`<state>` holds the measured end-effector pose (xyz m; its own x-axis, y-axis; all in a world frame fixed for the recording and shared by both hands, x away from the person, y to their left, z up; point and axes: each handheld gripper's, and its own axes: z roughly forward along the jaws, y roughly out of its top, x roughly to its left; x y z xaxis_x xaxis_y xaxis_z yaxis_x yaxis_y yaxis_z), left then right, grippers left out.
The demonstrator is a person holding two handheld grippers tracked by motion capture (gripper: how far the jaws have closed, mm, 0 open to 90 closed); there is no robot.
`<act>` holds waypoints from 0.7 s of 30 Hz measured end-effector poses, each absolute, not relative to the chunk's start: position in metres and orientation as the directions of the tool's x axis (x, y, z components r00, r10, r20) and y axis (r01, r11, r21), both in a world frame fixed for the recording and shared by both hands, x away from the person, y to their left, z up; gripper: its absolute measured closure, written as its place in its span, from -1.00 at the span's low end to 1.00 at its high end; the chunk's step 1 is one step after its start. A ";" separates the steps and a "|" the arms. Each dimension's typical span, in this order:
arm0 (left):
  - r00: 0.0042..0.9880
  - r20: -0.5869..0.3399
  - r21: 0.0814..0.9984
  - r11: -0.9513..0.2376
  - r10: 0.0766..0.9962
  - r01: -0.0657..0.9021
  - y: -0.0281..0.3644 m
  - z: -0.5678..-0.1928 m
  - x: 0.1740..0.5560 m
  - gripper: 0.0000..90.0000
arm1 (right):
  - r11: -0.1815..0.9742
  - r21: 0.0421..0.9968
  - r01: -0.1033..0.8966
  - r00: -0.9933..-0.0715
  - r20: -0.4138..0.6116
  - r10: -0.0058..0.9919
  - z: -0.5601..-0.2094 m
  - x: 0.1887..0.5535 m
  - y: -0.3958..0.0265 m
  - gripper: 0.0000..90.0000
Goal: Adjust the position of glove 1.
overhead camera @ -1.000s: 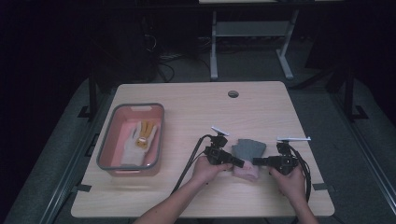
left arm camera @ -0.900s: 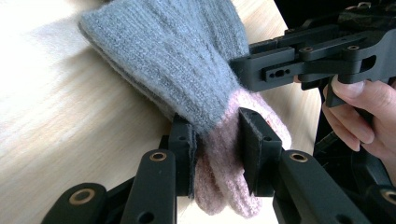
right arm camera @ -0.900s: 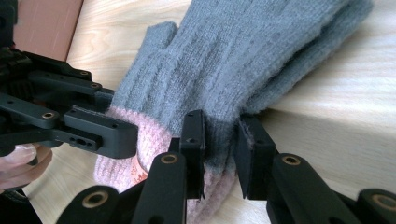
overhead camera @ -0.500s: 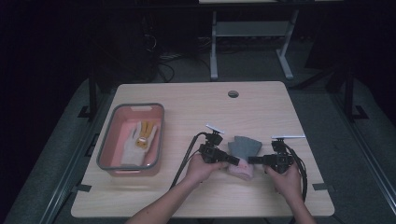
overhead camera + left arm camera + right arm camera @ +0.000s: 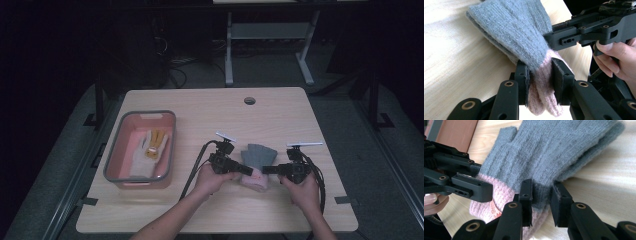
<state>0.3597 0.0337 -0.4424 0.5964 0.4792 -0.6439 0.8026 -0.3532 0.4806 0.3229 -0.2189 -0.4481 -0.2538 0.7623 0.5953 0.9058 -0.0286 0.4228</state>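
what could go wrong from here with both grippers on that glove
Both the left gripper and the right gripper pinch the pink cuff of the grey glove from opposite sides. If the hands pull apart, the knit may stretch or slip out of one grip.

The grips sit close together, so the black jaws might bump each other.

Only the cuff is held; on a lift the finger end could drag on the table and snag.

A pale wooden counter [image 5: 210, 215] with a round cable hole [image 5: 249, 101] near its far edge carries two things directly — a pink, grey-rimmed tub [image 5: 120, 150] at the left and a grey knitted glove with a pink cuff [image 5: 257, 156] right of centre. The glove lies flat on the wood, fingers toward the far edge.
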 end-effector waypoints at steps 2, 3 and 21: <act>0.596 -0.645 0.479 -0.354 0.478 0.803 0.035 -0.441 0.360 0.53 | -0.032 0.423 0.905 -0.254 0.600 0.759 -0.448 0.323 -0.219 0.61; 0.602 -0.641 0.486 -0.356 0.475 0.798 0.035 -0.441 0.360 0.53 | -0.034 0.423 0.906 -0.253 0.602 0.757 -0.448 0.324 -0.219 0.61; 0.606 -0.639 0.518 -0.318 0.473 0.794 0.056 -0.425 0.362 0.54 | -0.034 0.443 0.896 -0.278 0.619 0.735 -0.433 0.331 -0.205 0.60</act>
